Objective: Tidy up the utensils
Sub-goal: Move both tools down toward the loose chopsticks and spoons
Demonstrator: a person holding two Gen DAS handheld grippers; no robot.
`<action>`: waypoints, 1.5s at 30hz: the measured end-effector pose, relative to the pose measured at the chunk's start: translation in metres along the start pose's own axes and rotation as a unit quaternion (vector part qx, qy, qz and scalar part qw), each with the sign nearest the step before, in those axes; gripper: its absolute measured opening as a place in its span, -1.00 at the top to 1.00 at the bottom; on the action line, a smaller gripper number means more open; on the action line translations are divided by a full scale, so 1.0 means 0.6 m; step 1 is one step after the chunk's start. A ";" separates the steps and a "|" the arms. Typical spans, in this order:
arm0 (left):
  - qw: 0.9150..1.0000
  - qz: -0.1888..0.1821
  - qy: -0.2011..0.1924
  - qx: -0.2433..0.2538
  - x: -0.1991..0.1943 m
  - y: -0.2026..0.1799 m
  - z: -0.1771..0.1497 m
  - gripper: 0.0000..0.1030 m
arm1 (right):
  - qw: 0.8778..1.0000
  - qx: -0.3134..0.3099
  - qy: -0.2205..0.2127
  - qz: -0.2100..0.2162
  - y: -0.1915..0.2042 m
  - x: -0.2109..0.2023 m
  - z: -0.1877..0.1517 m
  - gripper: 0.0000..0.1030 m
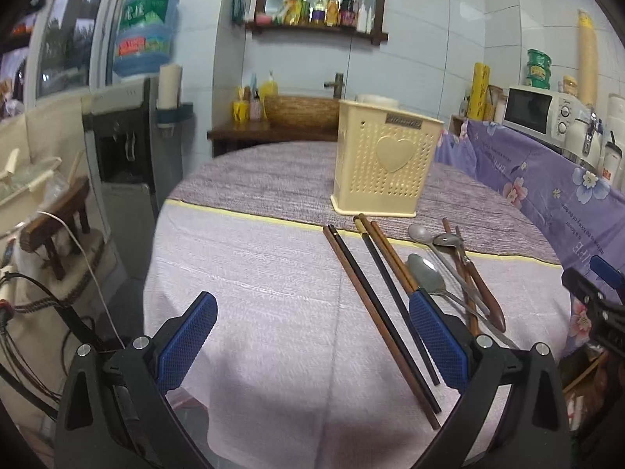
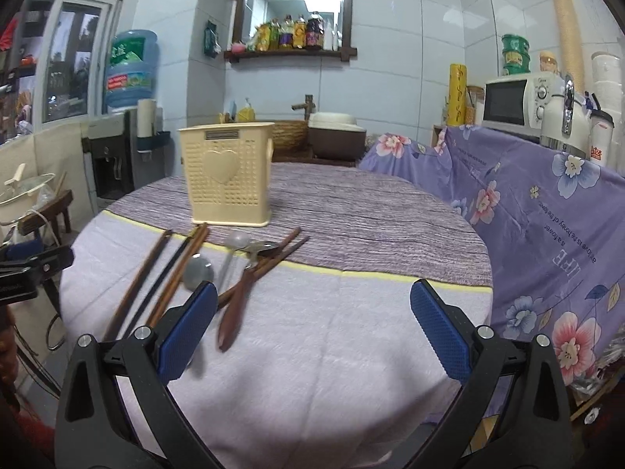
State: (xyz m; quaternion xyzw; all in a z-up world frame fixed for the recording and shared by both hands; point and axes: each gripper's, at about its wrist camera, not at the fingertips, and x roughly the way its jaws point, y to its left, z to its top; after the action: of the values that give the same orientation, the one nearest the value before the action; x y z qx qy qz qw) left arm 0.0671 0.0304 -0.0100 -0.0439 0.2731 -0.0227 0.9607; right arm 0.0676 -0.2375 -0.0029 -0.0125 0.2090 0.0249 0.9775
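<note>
A cream perforated utensil holder [image 1: 384, 164] with a heart on its side stands upright on the round table; it also shows in the right wrist view [image 2: 228, 179]. In front of it lie several dark and brown chopsticks [image 1: 375, 297] and spoons [image 1: 427, 273], seen also in the right wrist view as chopsticks [image 2: 156, 277] and a wooden-handled spoon [image 2: 238, 301]. My left gripper [image 1: 312, 336] is open and empty above the near table, its right finger over the chopsticks. My right gripper [image 2: 312, 332] is open and empty, with the utensils at its left finger.
The table wears a pale pink cloth [image 2: 332, 351] with a purple striped runner [image 2: 371, 211]. A floral purple cover [image 2: 547, 226] drapes furniture at the right, with a microwave [image 2: 511, 101] behind. A water dispenser [image 1: 129, 144] stands to the left. The other gripper shows at the right edge [image 1: 601, 305].
</note>
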 end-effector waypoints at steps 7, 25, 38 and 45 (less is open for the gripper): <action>0.998 -0.006 0.067 0.013 0.073 0.011 0.057 -0.50 | 0.997 -0.008 0.073 0.038 0.015 0.088 0.045 -0.90; 0.984 -0.013 0.178 0.017 0.172 -0.026 0.048 -0.04 | 0.990 -0.054 0.117 0.053 0.076 0.142 0.036 -0.90; 0.982 0.017 0.186 0.031 0.176 0.000 0.058 -0.04 | 0.987 -0.043 0.129 0.085 0.066 0.162 0.059 -0.90; 0.979 -0.005 0.201 0.019 0.200 -0.003 0.071 -0.04 | 0.976 -0.040 0.149 0.156 0.105 0.214 0.106 -0.65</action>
State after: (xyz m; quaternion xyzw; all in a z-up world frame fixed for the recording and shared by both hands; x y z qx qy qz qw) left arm 0.1913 0.0235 -0.0365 -0.0215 0.4597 -0.0413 0.8869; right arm 0.2072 -0.1668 0.0016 -0.0225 0.3508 0.1829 0.9181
